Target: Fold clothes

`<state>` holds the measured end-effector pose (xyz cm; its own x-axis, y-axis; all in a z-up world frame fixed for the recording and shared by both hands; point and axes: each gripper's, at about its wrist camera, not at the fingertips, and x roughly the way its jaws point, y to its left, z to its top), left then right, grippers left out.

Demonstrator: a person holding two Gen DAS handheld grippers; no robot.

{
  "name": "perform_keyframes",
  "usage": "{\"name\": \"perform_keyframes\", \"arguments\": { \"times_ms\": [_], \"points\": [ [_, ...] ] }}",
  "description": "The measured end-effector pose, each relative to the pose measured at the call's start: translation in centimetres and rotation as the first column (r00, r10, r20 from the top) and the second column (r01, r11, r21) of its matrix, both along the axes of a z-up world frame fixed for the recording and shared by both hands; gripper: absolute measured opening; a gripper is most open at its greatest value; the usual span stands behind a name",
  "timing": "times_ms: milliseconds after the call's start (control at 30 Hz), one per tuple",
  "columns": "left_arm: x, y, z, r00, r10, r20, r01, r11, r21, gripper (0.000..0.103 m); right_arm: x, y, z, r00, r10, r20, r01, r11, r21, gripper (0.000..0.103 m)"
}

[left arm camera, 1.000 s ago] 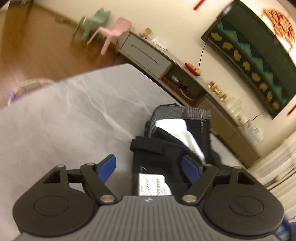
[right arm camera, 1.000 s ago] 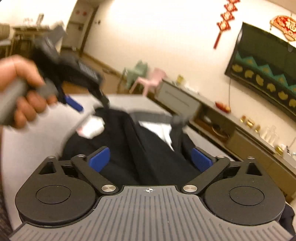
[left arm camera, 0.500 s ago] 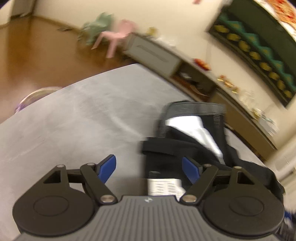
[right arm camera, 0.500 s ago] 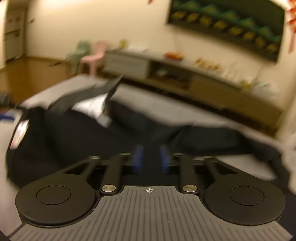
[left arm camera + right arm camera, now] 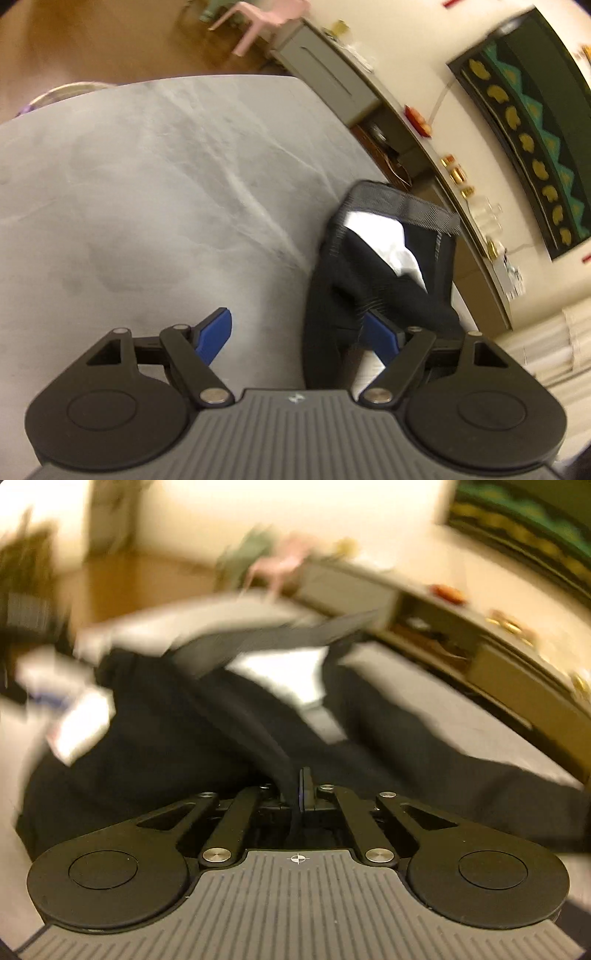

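Here my right gripper (image 5: 300, 786) is pinched tight on a fold of the black garment (image 5: 373, 295), which sprawls at my left's two o'clock on the grey table (image 5: 147, 177); my left gripper (image 5: 299, 332) gapes wide, holding nothing. Mid-fold, probably, though blurred; next wants the left seizing an edge

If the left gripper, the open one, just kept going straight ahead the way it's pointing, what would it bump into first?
Probably the black garment. The left gripper is open, its right finger already at the cloth's edge, with the grey-covered table beneath. Depth is hard to judge through the fisheye.
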<state>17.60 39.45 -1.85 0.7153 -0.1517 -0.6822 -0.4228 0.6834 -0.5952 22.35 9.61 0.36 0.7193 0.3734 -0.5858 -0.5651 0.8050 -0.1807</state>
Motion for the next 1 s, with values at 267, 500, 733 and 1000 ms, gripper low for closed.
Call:
{"name": "perform_keyframes", "arguments": {
  "times_ms": [267, 500, 733, 1000],
  "points": [
    [3.0, -6.7, -1.0, 0.984, -0.173, -0.050, 0.179, 0.969, 0.172, 0.080, -1.8, -11.8, -3.6, 0.980, -0.173, -0.100, 0.177, 0.984, 0.028, 0.000],
    [1.9, -3.8, 3.5, 0.974, -0.096, 0.207, 0.043, 0.968, 0.248, 0.003, -3.9, -12.9, -1.2, 0.991, -0.124, 0.039, 0.119, 0.987, 0.109, 0.000],
    [1.1, 5.4, 0.7, 0.975, 0.215, 0.054, -0.219, 0.972, 0.084, 0.025, -9.2, -9.5, -0.6, 0.929, 0.367, 0.043, -0.370, 0.922, 0.113, 0.027],
    [-0.1, 2.8, 2.5, 0.993, 0.103, 0.061, -0.111, 0.982, 0.150, 0.041, -5.6, -6.6, 2.7, 0.875, 0.483, -0.001, -0.460, 0.833, 0.308, 0.077]
  ]
}}
